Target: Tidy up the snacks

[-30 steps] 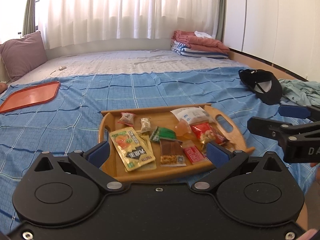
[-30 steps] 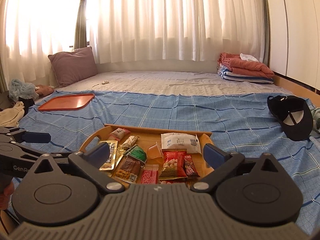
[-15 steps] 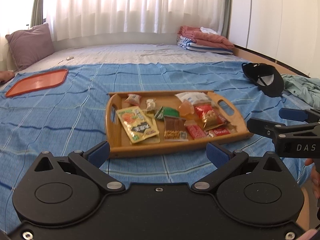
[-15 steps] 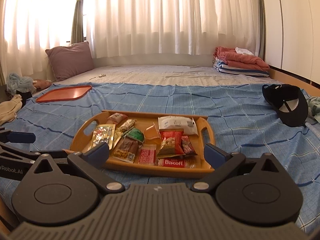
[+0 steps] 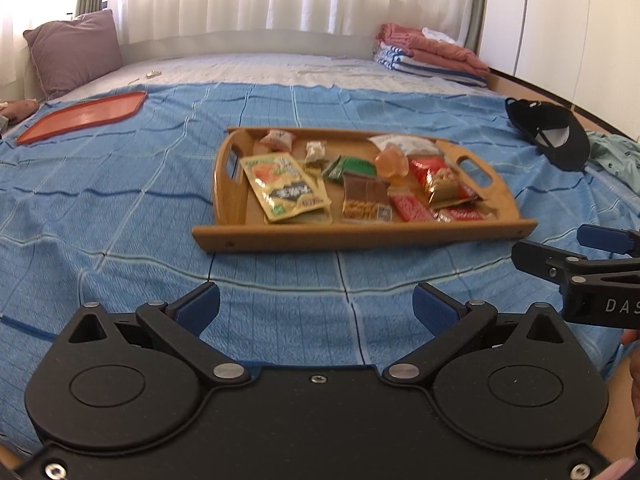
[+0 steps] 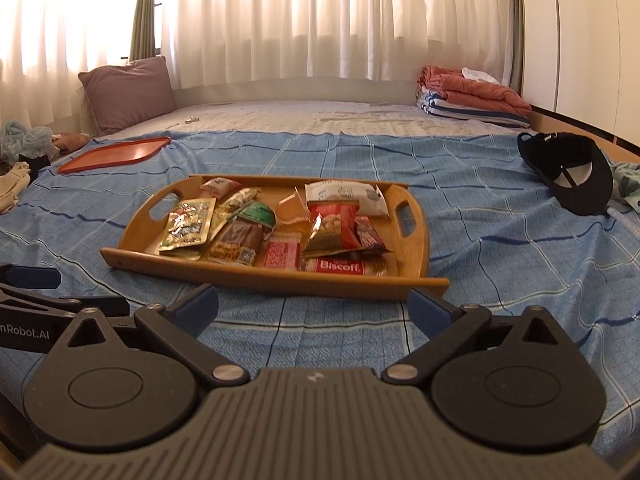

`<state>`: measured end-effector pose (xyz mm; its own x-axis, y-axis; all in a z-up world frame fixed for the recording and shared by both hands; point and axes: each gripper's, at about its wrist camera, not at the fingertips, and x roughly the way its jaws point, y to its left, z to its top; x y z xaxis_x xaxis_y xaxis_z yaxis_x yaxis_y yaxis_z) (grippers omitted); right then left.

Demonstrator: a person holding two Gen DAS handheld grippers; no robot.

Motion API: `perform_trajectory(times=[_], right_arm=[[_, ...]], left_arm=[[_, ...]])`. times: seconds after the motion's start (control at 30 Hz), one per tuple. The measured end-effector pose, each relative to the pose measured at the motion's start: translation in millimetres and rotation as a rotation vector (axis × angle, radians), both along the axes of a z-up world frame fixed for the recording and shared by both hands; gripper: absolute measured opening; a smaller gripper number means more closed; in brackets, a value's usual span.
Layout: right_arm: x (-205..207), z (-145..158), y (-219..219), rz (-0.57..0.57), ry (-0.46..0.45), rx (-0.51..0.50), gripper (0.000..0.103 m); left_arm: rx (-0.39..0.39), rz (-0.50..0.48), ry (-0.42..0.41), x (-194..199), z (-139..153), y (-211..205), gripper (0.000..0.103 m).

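Wooden tray [image 6: 416, 236], one, lies flat on the blue checked bedspread [image 6: 500, 248]; I take it as my landmark. It has one cut-out handle at each end. On it I count about ten snack packets, some overlapping, so the count is approximate: one yellow pouch [image 5: 282, 186] at the tray's left end, one green packet [image 5: 350, 166], one brown packet [image 5: 366, 196], one white packet [image 6: 346, 196] at the far right corner, one red nut bag [image 6: 332, 226], one red Biscoff bar [image 6: 340, 267] against the near rim, one pink wafer packet [image 6: 282, 254], two small wrapped sweets at the far rim, and one clear jelly cup [image 5: 392, 162].

My left gripper [image 5: 316, 308] sits short of the tray's near rim, over bare bedspread, jaws wide apart and holding nothing. My right gripper [image 6: 312, 308] is likewise short of the near rim, jaws wide apart, holding nothing.

One orange tray [image 6: 116, 154] lies well to the left of and beyond the wooden tray. One black cap [image 6: 572, 176] lies to its right. One purple pillow [image 6: 126, 90] and one stack of folded linen [image 6: 472, 98] sit beyond it, at the far left and far right.
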<state>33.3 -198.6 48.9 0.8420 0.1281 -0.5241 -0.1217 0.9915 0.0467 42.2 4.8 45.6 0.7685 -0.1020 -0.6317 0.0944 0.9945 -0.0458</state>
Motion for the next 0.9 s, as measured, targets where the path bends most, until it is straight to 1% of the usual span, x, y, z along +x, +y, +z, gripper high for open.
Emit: perform_trajectory(times=[0.27, 0.47, 0.67, 0.8, 0.9], right_arm=[[4, -24, 2, -0.004, 0.034, -0.002, 0.103], [8, -36, 4, -0.013, 0.053, 0.004, 0.103], [12, -48, 4, -0.021, 0.072, 0.007, 0.103], [16, -62, 4, -0.04, 0.103, -0.004, 0.103], [14, -67, 6, -0.043, 0.087, -0.017, 0.103]], left_arm=[[0.001, 0.02, 0.033, 9, -22, -2, 0.103], [-0.004, 0.032, 0.052, 16, -32, -3, 0.103], [0.004, 0.047, 0.049, 21, -43, -3, 0.103], [0.036, 0.045, 0.032, 24, -48, -7, 0.103], [0.061, 0.037, 0.025, 25, -51, -10, 0.103]])
